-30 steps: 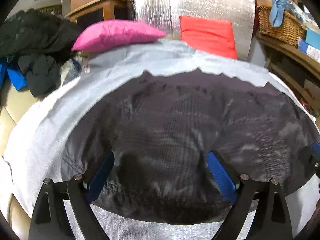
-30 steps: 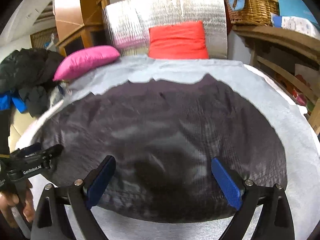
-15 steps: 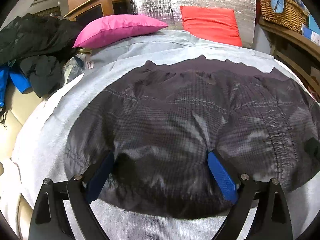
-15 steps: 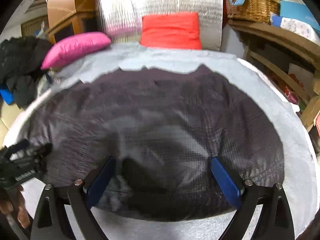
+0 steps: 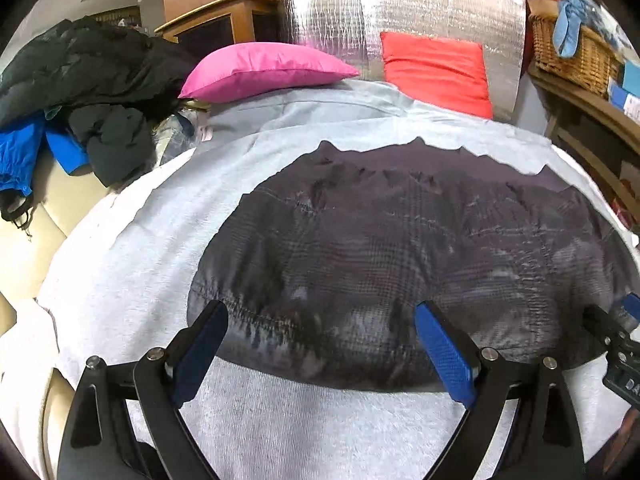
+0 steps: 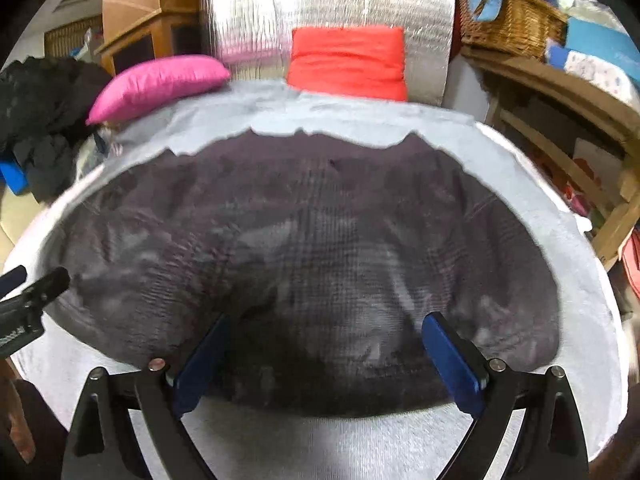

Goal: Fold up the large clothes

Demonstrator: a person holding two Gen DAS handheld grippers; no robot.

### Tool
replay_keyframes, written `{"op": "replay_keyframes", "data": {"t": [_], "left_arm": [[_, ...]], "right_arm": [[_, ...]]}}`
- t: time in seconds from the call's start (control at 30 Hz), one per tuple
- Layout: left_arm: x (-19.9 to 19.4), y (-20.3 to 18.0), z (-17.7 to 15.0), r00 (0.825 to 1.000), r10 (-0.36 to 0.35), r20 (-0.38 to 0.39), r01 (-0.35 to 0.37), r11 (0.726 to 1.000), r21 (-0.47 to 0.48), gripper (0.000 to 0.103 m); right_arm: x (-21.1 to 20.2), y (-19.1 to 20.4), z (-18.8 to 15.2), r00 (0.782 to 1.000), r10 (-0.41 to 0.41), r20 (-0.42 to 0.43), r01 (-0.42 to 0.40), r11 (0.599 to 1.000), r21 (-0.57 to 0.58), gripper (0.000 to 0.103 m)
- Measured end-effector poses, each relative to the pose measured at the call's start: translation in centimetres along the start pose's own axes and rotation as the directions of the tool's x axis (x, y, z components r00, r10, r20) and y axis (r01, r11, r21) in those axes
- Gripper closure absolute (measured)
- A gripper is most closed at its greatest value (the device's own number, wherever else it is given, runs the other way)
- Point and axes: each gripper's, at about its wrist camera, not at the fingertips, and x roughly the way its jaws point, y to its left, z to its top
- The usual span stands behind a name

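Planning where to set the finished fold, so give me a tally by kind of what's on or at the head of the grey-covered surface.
Dark plaid garments, spread flat: 1
Cushions: 2, one pink satin pillow and one red square cushion
Silver foil-quilted backrest panels: 1
Total: 4

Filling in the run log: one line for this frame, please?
phase: pre-grasp | left gripper: open, at near hem | right gripper: open, at near hem | dark checked garment: spread on grey sheet, ungrasped
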Motion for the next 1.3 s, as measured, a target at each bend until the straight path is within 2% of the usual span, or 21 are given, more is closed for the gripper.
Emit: {"op": "replay_keyframes", "data": {"t": [0.17, 0.5, 0.77, 0.83, 0.93, 1.03, 1.3], "left_arm": [[-2.3, 0.3, -0.2, 0.999, -0.049, 0.002, 0.049, 0.998, -0.027, 0.008], [-6.5, 0.3, -0.9, 0.999, -0.048, 0.026, 0.048, 0.999, 0.001, 0.008], [-10.5, 0.1, -2.2, 0.995, -0.073, 0.068, 0.072, 0.997, 0.011, 0.007], [-11.5, 0.2, -2.3, 0.993, -0.081, 0.081, 0.080, 0.997, 0.010, 0.001], [-13.3, 0.3, -2.5, 0.988, -0.093, 0.123, 0.093, 0.996, 0.010, 0.001], [-14.1, 0.0, -2.5, 0.985, -0.098, 0.139, 0.095, 0.995, 0.026, 0.000], [-15.0, -0.3, -2.8, 0.981, -0.123, 0.148, 0.121, 0.992, 0.027, 0.000]], "right_arm": [[-4.4, 0.2, -1.3, 0.998, 0.036, 0.052, -0.037, 0.999, 0.013, 0.005], [-9.0, 0.5, -4.5, 0.996, 0.069, 0.059, -0.072, 0.996, 0.051, 0.005], [-11.5, 0.3, -6.0, 0.999, 0.037, 0.039, -0.040, 0.995, 0.087, 0.005], [-12.7, 0.4, -6.0, 0.998, 0.022, 0.058, -0.026, 0.996, 0.085, 0.005], [-14.1, 0.5, -5.7, 0.997, -0.003, 0.075, -0.002, 0.998, 0.065, 0.000], [-15.1, 0.2, -5.4, 0.995, -0.024, 0.100, 0.016, 0.996, 0.083, 0.000], [-15.4, 0.3, -5.6, 0.994, -0.034, 0.101, 0.027, 0.997, 0.075, 0.000]]}}
